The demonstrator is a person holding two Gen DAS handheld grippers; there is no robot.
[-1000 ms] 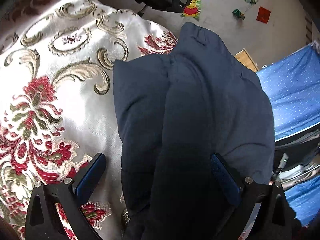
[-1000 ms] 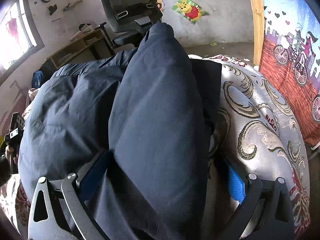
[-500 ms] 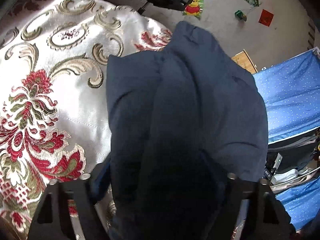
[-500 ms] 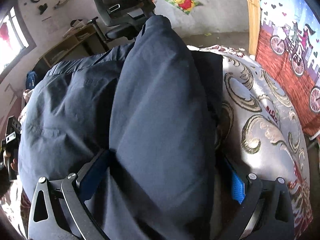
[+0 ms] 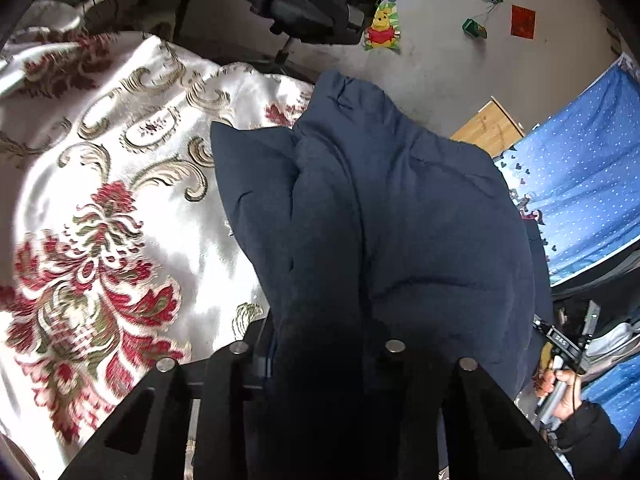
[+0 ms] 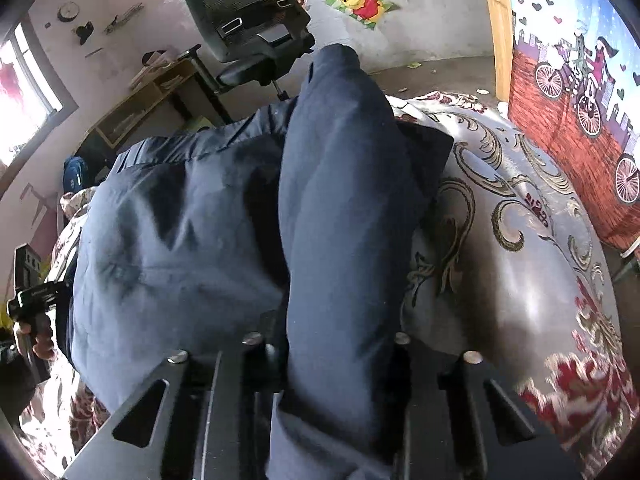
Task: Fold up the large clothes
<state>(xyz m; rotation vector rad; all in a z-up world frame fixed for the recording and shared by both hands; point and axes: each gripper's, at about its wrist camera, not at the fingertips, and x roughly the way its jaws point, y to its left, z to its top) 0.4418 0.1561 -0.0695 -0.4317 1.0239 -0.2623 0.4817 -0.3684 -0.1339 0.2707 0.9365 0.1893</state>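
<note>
Tongs that stood wide a second ago, one jaw on either side of the cloth, have just been closing, and now both pairs pinch the near edge of the dark blue padded jacket (image 5: 384, 216). My left gripper (image 5: 320, 360) has its jaws drawn in against a thick fold of that jacket, with the fabric bunched between them and hiding the blue pads that showed before. My right gripper (image 6: 324, 344) does the same on the long puffed roll that runs away from it toward the office chair (image 6: 248, 32).

Compared with the earlier pictures, more of the room shows beyond the jacket in the left view: the chair base and the floor past the bedspread (image 5: 120, 208) have come into sight, and the floral cloth looks lower and slightly blurred. The jacket's near end has lifted with the jaws, while its far end rests on the bedspread.

Both of my tongs point steeply down and forward along the jacket's length, side by side. In the left view my right hand (image 5: 560, 388) shows at the lower right edge, wrapped around its handle in a dark sleeve; in the right view my left hand (image 6: 36, 336) shows at the left edge, gripping likewise.
</note>
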